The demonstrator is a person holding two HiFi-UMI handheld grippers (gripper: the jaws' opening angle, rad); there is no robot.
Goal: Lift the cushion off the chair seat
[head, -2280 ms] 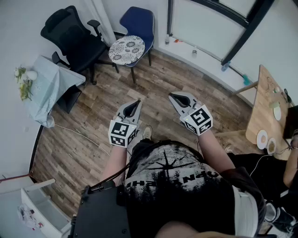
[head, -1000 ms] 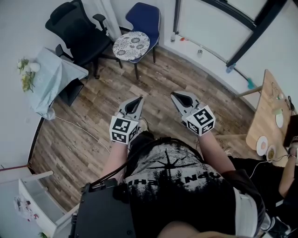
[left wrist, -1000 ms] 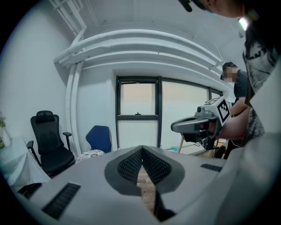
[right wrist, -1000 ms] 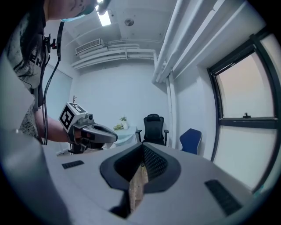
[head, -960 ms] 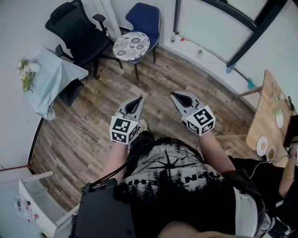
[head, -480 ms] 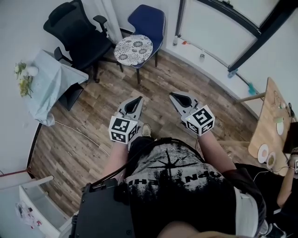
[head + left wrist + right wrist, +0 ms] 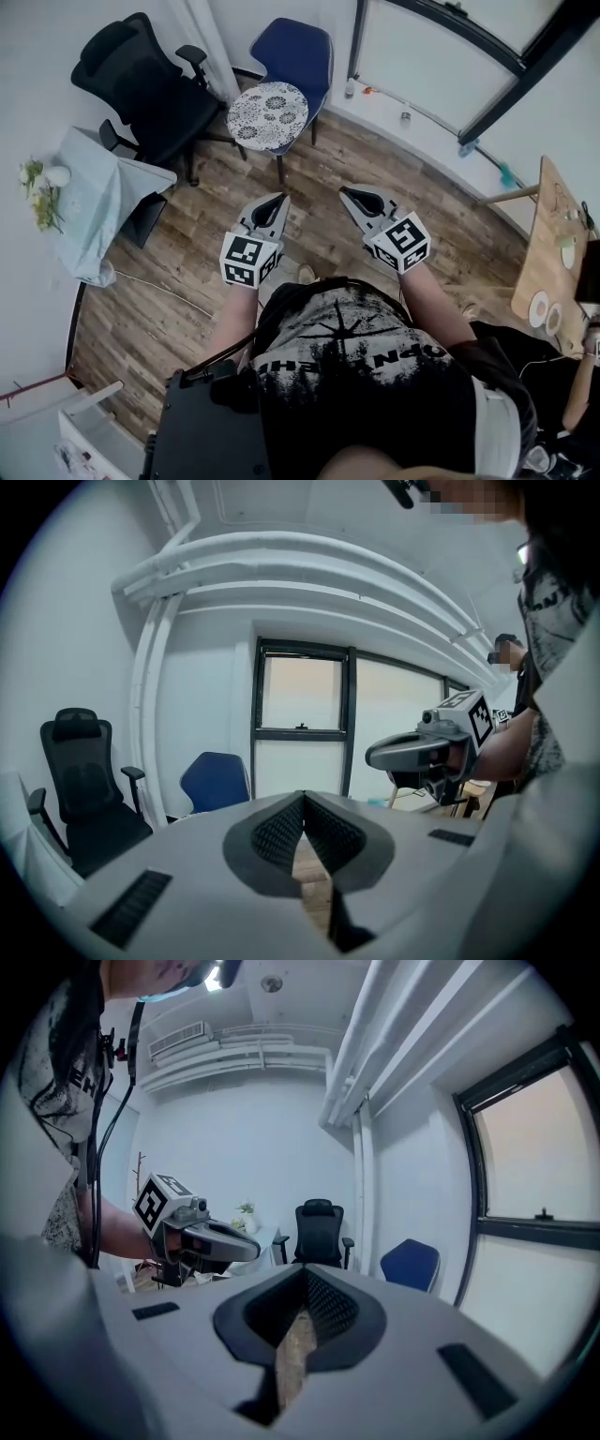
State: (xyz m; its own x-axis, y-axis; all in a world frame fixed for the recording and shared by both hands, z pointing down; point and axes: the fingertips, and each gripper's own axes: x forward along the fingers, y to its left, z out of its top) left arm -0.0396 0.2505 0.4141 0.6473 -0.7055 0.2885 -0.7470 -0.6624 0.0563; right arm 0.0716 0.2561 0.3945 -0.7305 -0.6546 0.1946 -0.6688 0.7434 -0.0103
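A round white cushion with a dark floral pattern [image 7: 268, 111] lies on the seat of a blue chair [image 7: 298, 49] by the far wall. My left gripper [image 7: 280, 198] and right gripper [image 7: 343, 191] hover side by side over the wooden floor. They point toward the chair and stand well short of it. Both are shut with nothing between the jaws. In the left gripper view the blue chair [image 7: 216, 780] shows beyond my left gripper [image 7: 303, 796]; the cushion is hidden there. The right gripper view shows my right gripper [image 7: 307, 1272] and the blue chair [image 7: 411, 1263].
A black office chair [image 7: 141, 80] stands left of the blue one. A small table with a pale cloth [image 7: 94, 192] and flowers [image 7: 37, 183] sits at the left wall. A wooden table with dishes [image 7: 553, 253] is at the right edge. A thin cable [image 7: 159, 286] crosses the floor.
The person has walked toward the chairs, so the cushion and blue chair look slightly nearer and larger. Both grippers have travelled along with them, still side by side and shut.
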